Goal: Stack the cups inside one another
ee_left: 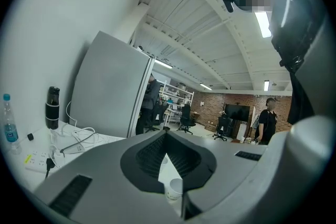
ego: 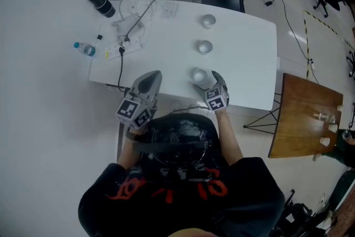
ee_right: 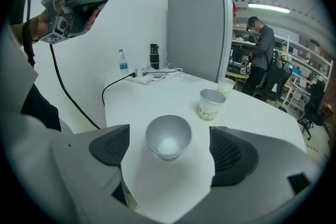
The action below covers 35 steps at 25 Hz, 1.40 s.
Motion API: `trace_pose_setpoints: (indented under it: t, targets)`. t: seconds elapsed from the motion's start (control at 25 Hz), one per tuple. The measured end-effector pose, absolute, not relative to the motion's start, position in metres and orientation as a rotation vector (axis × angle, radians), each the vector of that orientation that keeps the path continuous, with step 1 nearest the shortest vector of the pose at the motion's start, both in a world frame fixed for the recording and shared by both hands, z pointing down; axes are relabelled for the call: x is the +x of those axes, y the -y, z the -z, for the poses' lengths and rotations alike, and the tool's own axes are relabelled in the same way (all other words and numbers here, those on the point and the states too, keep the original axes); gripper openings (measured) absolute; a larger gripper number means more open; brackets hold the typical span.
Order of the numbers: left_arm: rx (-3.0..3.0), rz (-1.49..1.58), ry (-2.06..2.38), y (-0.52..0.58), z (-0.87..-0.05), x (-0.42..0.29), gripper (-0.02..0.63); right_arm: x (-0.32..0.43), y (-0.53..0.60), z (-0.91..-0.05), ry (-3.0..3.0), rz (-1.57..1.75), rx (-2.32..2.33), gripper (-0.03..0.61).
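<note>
Cups (ego: 204,46) stand three in a row on the table (ego: 166,69), right of its middle; in the head view the row runs from 6 toward 12 o'clock, each cup apart from the next. The right gripper (ee_right: 169,150) straddles the near cup (ee_right: 168,136), its jaws spread wide and clear of the cup's wall, bare table showing on either side; the left gripper (ee_left: 166,139) hangs at that cup's 9 o'clock by the table's near edge, its jaws drawn together on nothing. The risks, as I judge them: the near cup sits close to the 6 o'clock edge, so a jaw arriving off-centre could tip it or push it off; its wall looks thin, so a hard squeeze could buckle it, and a crushed rim would not nest; carried tilted, it could catch the middle cup (ee_right: 211,104) at 12 o'clock and knock it into the far cup (ee_right: 226,85). Each cup stands upright, mouth up and base on the table; the long axis is vertical, tapering downward.
</note>
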<state>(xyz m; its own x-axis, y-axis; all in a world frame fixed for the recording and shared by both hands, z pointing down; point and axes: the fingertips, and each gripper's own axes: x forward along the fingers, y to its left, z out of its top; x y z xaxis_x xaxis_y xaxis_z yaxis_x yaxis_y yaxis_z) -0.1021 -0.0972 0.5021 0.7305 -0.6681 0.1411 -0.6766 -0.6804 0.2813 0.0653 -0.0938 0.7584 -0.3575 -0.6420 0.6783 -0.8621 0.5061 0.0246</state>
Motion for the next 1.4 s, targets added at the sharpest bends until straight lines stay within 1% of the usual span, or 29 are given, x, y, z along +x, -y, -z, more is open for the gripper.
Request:
trace_pose_setpoints:
  t: [0.04,0.24,0.4,0.48,0.6,0.72,0.88,0.92,1.0,1.12,1.4]
  targets:
    - [2.618,-0.044,1.054,0.097,-0.503,-0.103,-0.008,0.066,0.095,-0.761,2.113,-0.453,1.231,0.466]
    - [2.612,-0.058,1.074,0.094,-0.508,-0.110,-0.008,0.066,0.100,-0.776,2.102,-0.495,1.202,0.466]
    - [2.601,-0.056,1.095,0.093,-0.509,-0.114,-0.008,0.061,0.100,-0.787,2.089,-0.513,1.158,0.454]
    - [2.596,-0.052,1.103,0.092,-0.508,-0.115,-0.008,0.059,0.102,-0.788,2.083,-0.501,1.160,0.437]
    - [2.601,-0.052,1.113,0.091,-0.507,-0.116,-0.008,0.056,0.104,-0.784,2.097,-0.477,1.173,0.382]
    - [2.592,-0.048,1.126,0.089,-0.507,-0.119,-0.008,0.052,0.105,-0.783,2.111,-0.501,1.161,0.367]
    - [2.586,-0.017,1.126,0.087,-0.505,-0.122,-0.008,0.052,0.106,-0.784,2.136,-0.572,1.148,0.366]
    - [2.587,-0.016,1.127,0.086,-0.504,-0.122,-0.008,0.052,0.105,-0.784,2.141,-0.577,1.144,0.353]
    - [2.590,-0.013,1.127,0.086,-0.503,-0.122,-0.008,0.052,0.102,-0.780,2.167,-0.583,1.141,0.350]
    - [2.592,0.018,1.105,0.084,-0.502,-0.120,-0.008,0.053,0.098,-0.771,2.203,-0.584,1.159,0.345]
    - [2.584,-0.022,1.105,0.086,-0.505,-0.114,-0.008,0.058,0.103,-0.748,2.249,-0.536,1.191,0.345]
